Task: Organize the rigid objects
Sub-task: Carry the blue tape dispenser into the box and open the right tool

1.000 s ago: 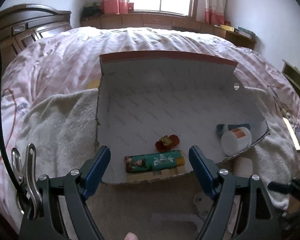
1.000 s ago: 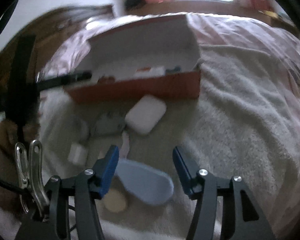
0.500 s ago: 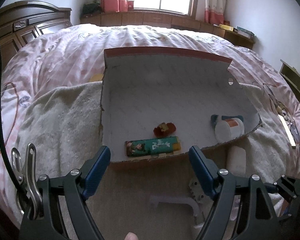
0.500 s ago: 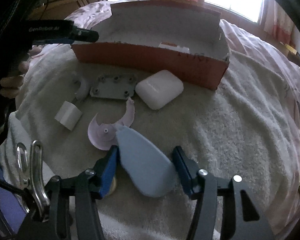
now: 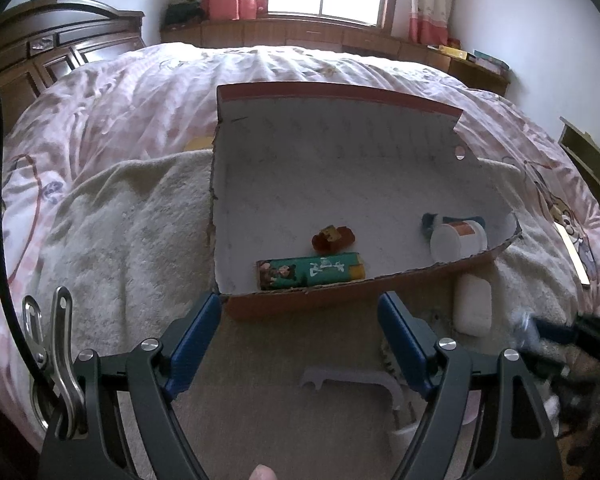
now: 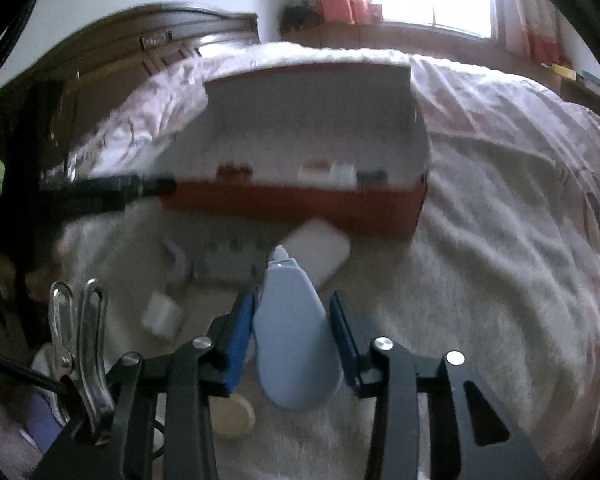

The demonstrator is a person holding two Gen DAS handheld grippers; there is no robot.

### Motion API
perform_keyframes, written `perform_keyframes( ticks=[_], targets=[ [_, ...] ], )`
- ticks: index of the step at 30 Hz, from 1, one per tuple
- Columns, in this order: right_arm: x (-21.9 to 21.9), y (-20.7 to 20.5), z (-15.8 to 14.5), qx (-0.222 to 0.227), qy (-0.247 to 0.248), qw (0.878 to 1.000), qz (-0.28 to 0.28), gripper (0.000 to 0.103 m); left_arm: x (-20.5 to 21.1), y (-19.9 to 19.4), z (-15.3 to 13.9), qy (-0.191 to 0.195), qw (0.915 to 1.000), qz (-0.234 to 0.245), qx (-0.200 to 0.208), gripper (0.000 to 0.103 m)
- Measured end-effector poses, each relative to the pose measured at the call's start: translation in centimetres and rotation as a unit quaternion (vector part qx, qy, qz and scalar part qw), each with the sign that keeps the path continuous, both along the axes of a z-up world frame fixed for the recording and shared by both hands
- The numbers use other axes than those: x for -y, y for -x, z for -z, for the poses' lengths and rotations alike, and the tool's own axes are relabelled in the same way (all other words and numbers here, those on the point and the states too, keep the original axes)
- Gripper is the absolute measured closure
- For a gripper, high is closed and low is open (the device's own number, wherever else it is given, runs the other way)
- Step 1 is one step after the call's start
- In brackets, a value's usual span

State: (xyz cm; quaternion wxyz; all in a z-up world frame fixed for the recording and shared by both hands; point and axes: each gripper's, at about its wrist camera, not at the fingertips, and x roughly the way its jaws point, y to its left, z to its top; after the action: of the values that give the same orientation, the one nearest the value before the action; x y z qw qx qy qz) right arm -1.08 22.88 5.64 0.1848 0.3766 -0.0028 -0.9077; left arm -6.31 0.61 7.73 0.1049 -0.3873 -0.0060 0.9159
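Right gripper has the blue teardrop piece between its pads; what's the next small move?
Probably finish the squeeze, then lift. The right gripper is closing on the blue teardrop-shaped piece, which sits over the towel, short of the red cardboard box.

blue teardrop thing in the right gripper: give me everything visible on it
The blue teardrop piece looks like smooth matte plastic, pale grey-blue, with a wide rounded end toward the camera and a narrow end carrying a small whitish tip, pointing at the orange cardboard box. It sits lengthwise between the blue pads of the right gripper, whose jaws are closing; both pads appear to meet its sides. The view is blurred, so whether it is clear of the cream towel cannot be told.
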Motion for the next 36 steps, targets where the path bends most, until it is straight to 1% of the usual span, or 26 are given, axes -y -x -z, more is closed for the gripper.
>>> perform_keyframes(
  ticks=[3,6,9,12,15,17,20,22,26,30,34,36],
  targets=[
    [0.0,1.6,-1.6,-0.015,0.011,1.0,0.011,0.062,0.1,0.0,0.0,-0.001,1.0,-0.001,0.0,0.021],
    [0.3,3.6,-3.0,-0.036,0.0,0.999,0.025,0.062,0.1,0.0,0.0,0.0,1.0,0.0,0.0,0.021],
    [0.5,5.7,-3.6,-0.043,-0.005,0.998,0.041,0.062,0.0,0.3,0.1,0.005,1.0,0.001,-0.002,0.021],
    [0.4,7.9,-3.7,-0.048,-0.015,0.997,0.061,0.062,-0.3,0.7,0.1,0.018,0.9998,-0.002,-0.007,0.021],
    [0.5,9.7,-3.5,-0.048,-0.024,0.996,0.073,0.062,-0.2,1.1,0.0,0.02,0.9997,-0.003,-0.011,0.021],
    [0.4,10.5,-3.1,-0.045,-0.026,0.995,0.079,0.062,-0.1,1.1,-0.1,0.018,0.9998,-0.004,-0.012,0.021],
    [0.0,11.7,-2.4,-0.025,-0.016,0.996,0.088,0.061,0.0,1.2,0.0,0.017,0.9998,-0.003,-0.013,0.021],
    [-0.5,12.0,-2.1,-0.018,-0.001,0.995,0.094,0.06,0.0,1.1,0.0,0.019,0.9997,-0.002,-0.013,0.021],
    [-1.0,11.7,-2.0,-0.016,0.01,0.995,0.1,0.05,0.0,1.2,0.0,0.017,0.9998,-0.003,-0.014,0.021],
    [-1.1,10.9,-2.4,-0.026,0.008,0.994,0.103,0.047,0.1,1.0,0.0,0.013,0.9998,-0.003,-0.011,0.021],
    [-1.0,9.6,-2.9,-0.032,0.017,0.994,0.106,0.043,0.3,0.6,-0.3,0.01,0.9999,-0.002,-0.014,0.021],
    [-0.9,8.9,-2.9,-0.033,0.019,0.994,0.105,0.042,0.3,0.2,-0.5,0.007,0.9998,0.0,-0.016,0.021]
  ],
)
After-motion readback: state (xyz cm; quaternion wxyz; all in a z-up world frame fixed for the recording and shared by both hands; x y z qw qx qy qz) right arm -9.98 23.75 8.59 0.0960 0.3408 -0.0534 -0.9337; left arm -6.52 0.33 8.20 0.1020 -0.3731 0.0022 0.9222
